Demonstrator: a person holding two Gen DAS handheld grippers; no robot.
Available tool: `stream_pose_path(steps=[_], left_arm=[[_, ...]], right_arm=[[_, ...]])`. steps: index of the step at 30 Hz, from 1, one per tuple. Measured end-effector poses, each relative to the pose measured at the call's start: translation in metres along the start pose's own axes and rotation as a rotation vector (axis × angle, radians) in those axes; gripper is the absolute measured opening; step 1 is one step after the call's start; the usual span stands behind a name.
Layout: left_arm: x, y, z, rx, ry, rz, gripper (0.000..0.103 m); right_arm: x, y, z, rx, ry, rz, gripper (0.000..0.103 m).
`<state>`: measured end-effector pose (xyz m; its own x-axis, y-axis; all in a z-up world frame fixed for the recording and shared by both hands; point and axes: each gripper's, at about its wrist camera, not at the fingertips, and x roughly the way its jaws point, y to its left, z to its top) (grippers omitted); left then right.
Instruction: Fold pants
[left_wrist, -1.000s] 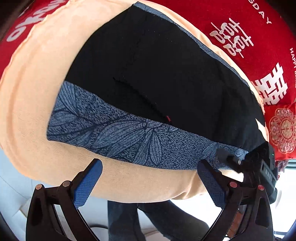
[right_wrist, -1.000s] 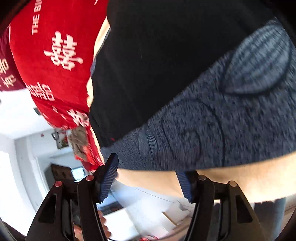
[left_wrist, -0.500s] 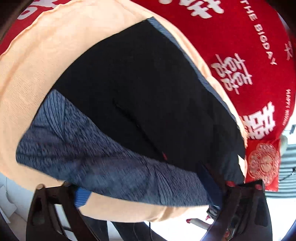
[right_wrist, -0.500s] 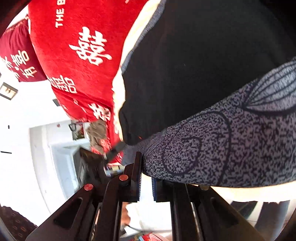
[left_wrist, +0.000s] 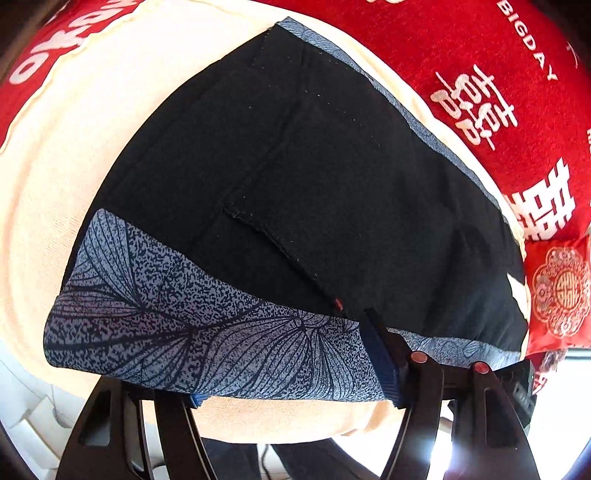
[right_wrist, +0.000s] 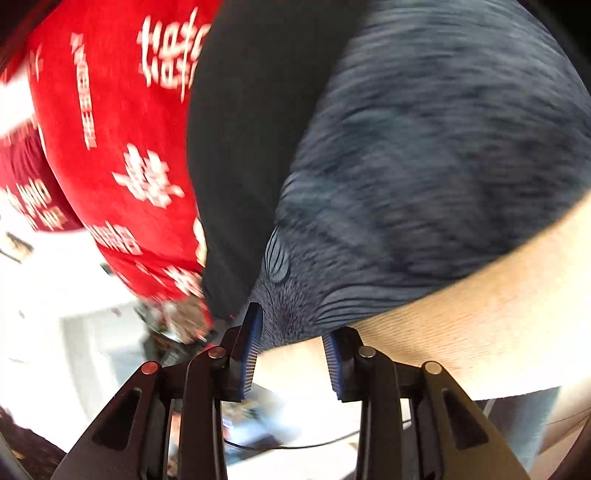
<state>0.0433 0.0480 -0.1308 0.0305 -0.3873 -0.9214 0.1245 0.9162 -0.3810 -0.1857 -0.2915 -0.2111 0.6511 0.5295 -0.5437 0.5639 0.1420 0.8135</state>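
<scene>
The black pants (left_wrist: 325, 177) lie folded on a cream cloth (left_wrist: 66, 155), with a blue leaf-print waistband (left_wrist: 207, 339) along the near edge. My left gripper (left_wrist: 291, 373) has its blue fingers (left_wrist: 380, 365) spread wide around the waistband; the left finger is mostly hidden under the fabric. In the blurred right wrist view the pants (right_wrist: 251, 129) and the waistband (right_wrist: 424, 166) fill the frame. My right gripper (right_wrist: 291, 354) is partly open at the waistband's near corner, with its fingers (right_wrist: 249, 354) apart.
A red cloth with white characters (left_wrist: 498, 85) covers the surface beyond the cream cloth; it also shows in the right wrist view (right_wrist: 110, 147). Bright floor and furniture lie below the table edge (right_wrist: 74, 350).
My right gripper was shut at the waistband edge half a second ago and has since opened partly and swung. My left gripper has moved onto the waistband.
</scene>
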Motion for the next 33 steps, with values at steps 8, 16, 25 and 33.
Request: stream_pose_path(steps=[8,16,25,33], left_arm=[[-0.029,0.001,0.011,-0.013,-0.003,-0.107,0.018],[-0.079,-0.041,0.057,0.041,-0.084,-0.134,0.018],[-0.043,-0.082,0.16,0.074,-0.151,-0.06,0.018],[0.061,-0.096,0.227,0.127,-0.126,0.131,0.021]], right_arm=[[-0.014,0.055,-0.007,-0.046,-0.075,-0.09,0.006],[-0.023,0.159,0.035,-0.293,-0.001,-0.196,0.007],[0.053,0.227,0.176,-0.418,0.162,-0.258,0.01],[0.148,0.183,0.28,-0.381,0.27,-0.439,0.009]])
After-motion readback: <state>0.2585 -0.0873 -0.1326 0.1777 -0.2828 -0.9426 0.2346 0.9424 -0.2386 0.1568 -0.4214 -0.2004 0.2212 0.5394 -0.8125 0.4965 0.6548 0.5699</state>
